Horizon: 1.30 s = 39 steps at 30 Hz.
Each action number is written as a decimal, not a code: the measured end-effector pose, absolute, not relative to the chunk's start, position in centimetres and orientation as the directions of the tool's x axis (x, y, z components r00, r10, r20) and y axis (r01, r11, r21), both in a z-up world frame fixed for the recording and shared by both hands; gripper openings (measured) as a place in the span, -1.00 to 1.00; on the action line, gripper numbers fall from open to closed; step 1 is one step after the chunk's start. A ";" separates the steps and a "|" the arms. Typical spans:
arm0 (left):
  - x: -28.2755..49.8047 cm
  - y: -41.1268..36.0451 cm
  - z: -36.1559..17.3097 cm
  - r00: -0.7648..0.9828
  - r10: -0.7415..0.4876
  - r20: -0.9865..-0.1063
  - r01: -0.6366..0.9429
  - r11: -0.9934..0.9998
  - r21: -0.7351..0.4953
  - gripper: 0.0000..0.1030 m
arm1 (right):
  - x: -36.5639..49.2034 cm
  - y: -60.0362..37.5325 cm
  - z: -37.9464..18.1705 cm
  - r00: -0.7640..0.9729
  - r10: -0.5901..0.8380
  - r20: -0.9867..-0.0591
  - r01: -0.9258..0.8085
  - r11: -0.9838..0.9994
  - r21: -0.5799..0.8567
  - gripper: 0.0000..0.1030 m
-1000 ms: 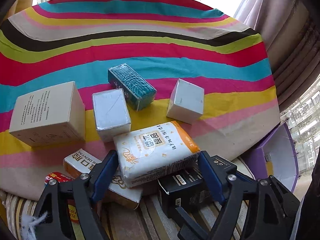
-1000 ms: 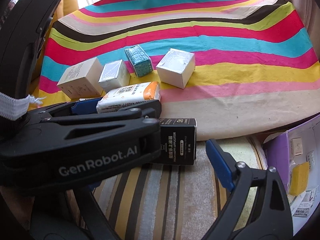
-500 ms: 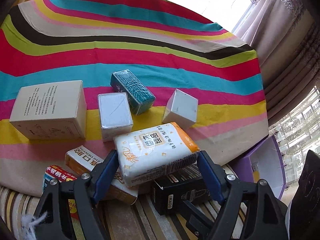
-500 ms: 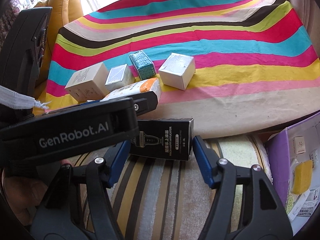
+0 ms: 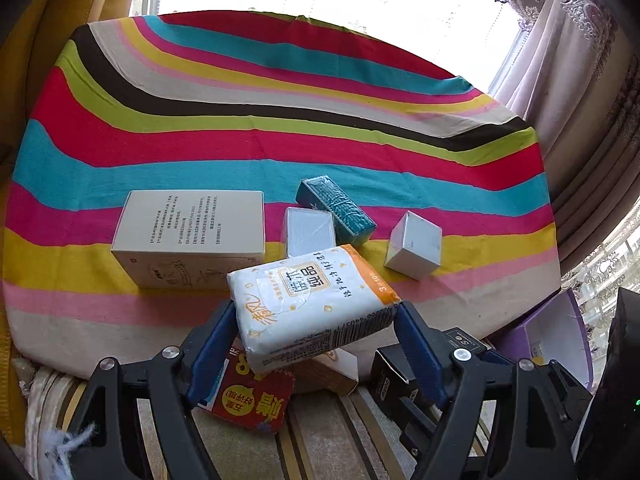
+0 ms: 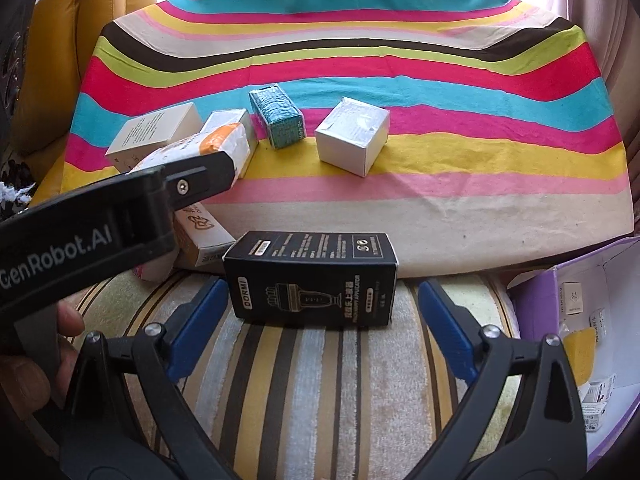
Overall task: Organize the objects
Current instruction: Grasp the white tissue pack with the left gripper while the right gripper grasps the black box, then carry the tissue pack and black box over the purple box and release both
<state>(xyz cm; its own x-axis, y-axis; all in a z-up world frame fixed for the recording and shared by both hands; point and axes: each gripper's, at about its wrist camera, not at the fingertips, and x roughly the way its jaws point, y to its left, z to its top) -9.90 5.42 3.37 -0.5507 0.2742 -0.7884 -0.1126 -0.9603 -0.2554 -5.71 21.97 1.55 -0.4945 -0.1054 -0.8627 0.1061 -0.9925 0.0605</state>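
Tissue pack (image 5: 312,304): soft white wrapper, orange end, printed characters, barcode; clamped in left gripper (image 5: 316,332), raised above striped cloth (image 5: 280,140). Right gripper (image 6: 320,312): spread, straddling black box (image 6: 312,280).

Both tools: black plastic arms, silver screws, blue pads (image 5: 416,350). The left tool (image 6: 120,216) bears white "GenRobot.AI" lettering; bare fingers (image 6: 24,368) grip it.
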 end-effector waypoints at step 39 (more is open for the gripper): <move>-4.5 18.2 4.3 -0.469 0.524 -0.710 -0.423 -0.840 -0.340 0.55 | -0.5 36.7 4.3 -0.600 0.096 -0.794 -0.186 -0.982 0.021 0.67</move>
<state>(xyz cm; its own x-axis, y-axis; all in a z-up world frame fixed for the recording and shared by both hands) -4.46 18.17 4.34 -0.4693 0.5245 -0.7104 -0.4232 -0.8397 -0.3403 -0.53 36.73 4.25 -0.6001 0.0964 -0.7941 -0.1861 -0.9823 0.0214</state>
